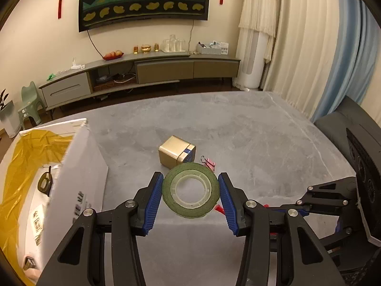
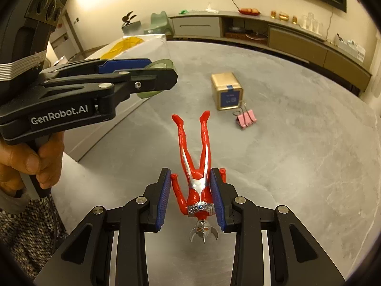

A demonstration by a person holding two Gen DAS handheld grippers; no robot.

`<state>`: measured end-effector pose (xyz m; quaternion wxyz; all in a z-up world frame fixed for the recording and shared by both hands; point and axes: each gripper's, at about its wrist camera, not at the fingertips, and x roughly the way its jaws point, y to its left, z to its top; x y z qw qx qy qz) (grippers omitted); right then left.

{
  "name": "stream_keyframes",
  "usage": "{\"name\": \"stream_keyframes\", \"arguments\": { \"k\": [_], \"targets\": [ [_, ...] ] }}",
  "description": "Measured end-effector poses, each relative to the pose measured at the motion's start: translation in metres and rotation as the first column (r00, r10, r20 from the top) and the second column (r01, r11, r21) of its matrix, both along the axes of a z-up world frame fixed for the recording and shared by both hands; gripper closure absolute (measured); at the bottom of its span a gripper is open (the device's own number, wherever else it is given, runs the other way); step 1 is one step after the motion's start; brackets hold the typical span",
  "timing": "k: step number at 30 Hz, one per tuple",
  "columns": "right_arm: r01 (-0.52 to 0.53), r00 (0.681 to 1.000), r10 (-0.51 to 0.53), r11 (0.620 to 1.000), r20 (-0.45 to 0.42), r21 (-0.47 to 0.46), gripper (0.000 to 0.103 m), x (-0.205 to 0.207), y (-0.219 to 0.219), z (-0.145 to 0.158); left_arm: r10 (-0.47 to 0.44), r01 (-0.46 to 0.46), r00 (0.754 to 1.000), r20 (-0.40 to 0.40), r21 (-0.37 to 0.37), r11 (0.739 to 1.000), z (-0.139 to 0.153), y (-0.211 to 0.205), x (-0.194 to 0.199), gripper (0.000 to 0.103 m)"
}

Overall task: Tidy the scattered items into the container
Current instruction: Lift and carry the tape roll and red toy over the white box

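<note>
My left gripper (image 1: 190, 190) is shut on a green tape roll (image 1: 190, 189), which is held flat above the grey table (image 1: 250, 131). The roll sits just right of the white box (image 1: 78, 166) lined with a yellow bag. From the right wrist view, this gripper (image 2: 164, 71) hovers beside the box (image 2: 147, 45) with the tape roll (image 2: 162, 64) peeking out. My right gripper (image 2: 191, 190) is shut on a red and silver action figure (image 2: 197, 186). Its pads press the arms and torso, and the figure's legs point away, low over the table.
A gold tin (image 1: 177, 152) and a pink binder clip (image 1: 209, 162) lie on the table beyond the tape roll; the right wrist view also shows the tin (image 2: 227, 90) and clip (image 2: 246, 118). A dark clip (image 1: 45, 183) lies in the box. A hand (image 2: 35, 157) holds the left gripper.
</note>
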<state>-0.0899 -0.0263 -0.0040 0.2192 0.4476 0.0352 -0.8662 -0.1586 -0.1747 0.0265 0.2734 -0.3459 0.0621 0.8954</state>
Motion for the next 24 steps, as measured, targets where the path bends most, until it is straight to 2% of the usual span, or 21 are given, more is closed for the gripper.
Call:
{"name": "stream_keyframes", "arguments": {
  "k": [17,24],
  "targets": [
    [0.012,0.999,-0.010,1.000,-0.050,0.029,0.068,0.011,-0.034,0.022,0.036,-0.029,0.997,-0.061,0.103,0.994,0.042,-0.061,0.026,0.054],
    [0.006,0.996,-0.003,0.999,-0.088,0.038,0.068,0.016,-0.053,0.040,0.053,-0.042,0.995,-0.081,0.137,0.990,0.053,-0.081,0.033,0.054]
  ]
}}
